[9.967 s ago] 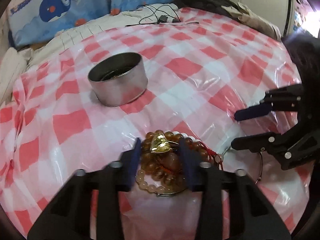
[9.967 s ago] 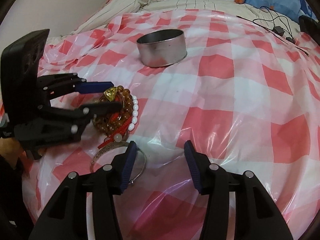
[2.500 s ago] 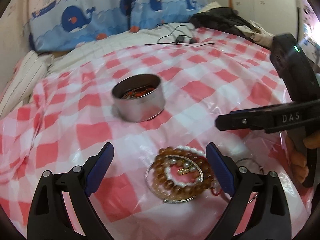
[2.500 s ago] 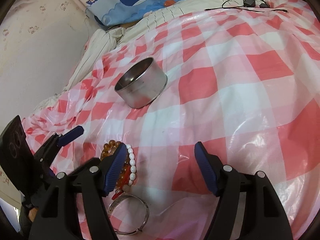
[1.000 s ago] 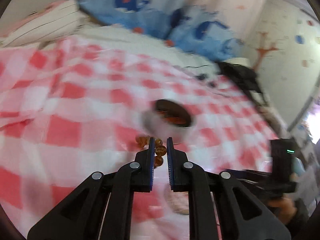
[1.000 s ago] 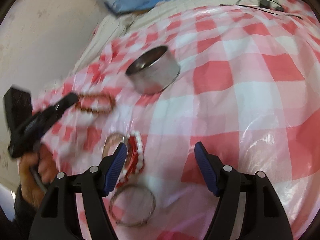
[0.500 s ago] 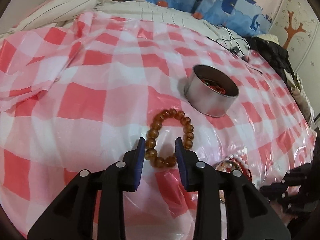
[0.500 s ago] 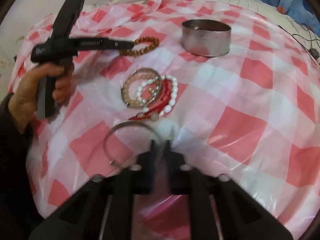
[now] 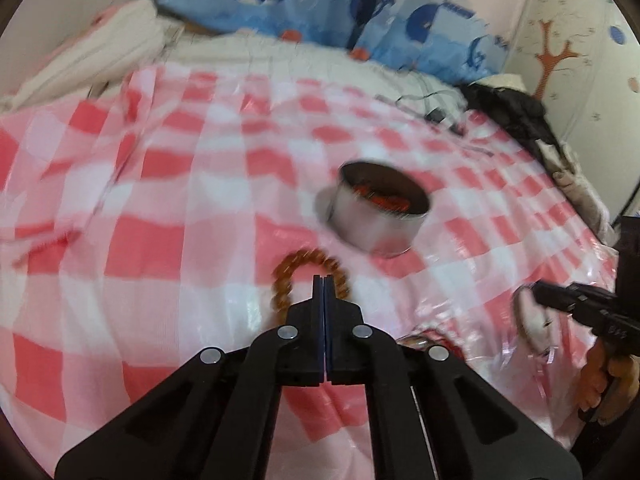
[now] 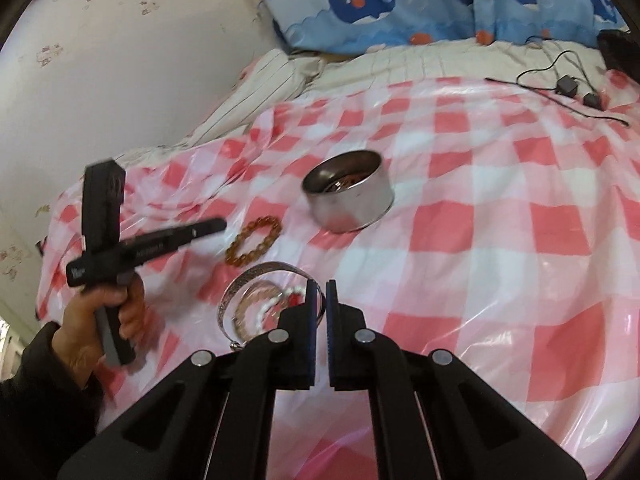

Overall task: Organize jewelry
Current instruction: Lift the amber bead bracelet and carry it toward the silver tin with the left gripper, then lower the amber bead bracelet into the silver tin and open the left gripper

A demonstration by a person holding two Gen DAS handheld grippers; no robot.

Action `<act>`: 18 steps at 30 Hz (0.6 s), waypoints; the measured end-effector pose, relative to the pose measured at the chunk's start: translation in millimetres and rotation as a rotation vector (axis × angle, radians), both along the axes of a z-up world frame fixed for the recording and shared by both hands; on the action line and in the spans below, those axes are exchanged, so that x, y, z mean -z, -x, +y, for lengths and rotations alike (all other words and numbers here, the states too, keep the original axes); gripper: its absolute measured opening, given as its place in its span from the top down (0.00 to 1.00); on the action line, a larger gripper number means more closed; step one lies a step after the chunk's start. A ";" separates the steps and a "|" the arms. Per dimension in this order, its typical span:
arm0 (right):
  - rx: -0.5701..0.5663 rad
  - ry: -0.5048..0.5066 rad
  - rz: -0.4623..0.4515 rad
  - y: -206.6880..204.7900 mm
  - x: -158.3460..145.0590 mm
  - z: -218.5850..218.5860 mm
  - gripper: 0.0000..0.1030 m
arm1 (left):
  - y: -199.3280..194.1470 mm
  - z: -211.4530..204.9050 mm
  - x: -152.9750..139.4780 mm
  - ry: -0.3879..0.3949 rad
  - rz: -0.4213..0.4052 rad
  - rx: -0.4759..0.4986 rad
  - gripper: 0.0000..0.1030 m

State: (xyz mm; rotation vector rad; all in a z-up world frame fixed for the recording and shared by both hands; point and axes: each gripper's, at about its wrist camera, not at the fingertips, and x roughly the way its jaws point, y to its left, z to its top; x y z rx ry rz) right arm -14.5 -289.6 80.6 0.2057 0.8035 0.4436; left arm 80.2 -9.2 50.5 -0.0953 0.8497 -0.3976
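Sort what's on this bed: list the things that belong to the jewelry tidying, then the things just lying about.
Belongs to the job:
- metal tin
- amber bead bracelet
- silver bangle
- white bead bracelet

Just lying about:
- whale pillows
- black cables
- dark clothing
- checked plastic sheet

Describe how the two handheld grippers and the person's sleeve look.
Both the left gripper and right gripper are matte black plastic with silver rivets and blue ribbed pads. Pale lettering marks the left gripper's side in the right wrist view. The sleeve is dark.
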 end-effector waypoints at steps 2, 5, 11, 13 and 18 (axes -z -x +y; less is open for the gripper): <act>0.027 0.037 0.001 -3.4 3.5 -0.6 0.95 | -5.3 0.5 11.7 -0.054 0.014 -0.041 0.74; 0.048 0.101 0.023 -10.8 16.3 4.6 0.95 | -9.2 2.4 23.3 -0.075 0.028 -0.059 0.54; 0.081 0.191 0.031 -11.3 24.8 8.7 0.50 | -3.7 -18.1 30.1 -0.209 0.008 0.018 0.72; 0.077 0.227 0.072 -15.5 34.6 11.1 0.50 | 0.7 -28.7 30.6 -0.267 -0.005 0.058 0.87; 0.015 0.348 0.084 -13.3 46.1 30.7 0.95 | 7.4 -26.3 15.2 -0.145 -0.010 0.099 0.90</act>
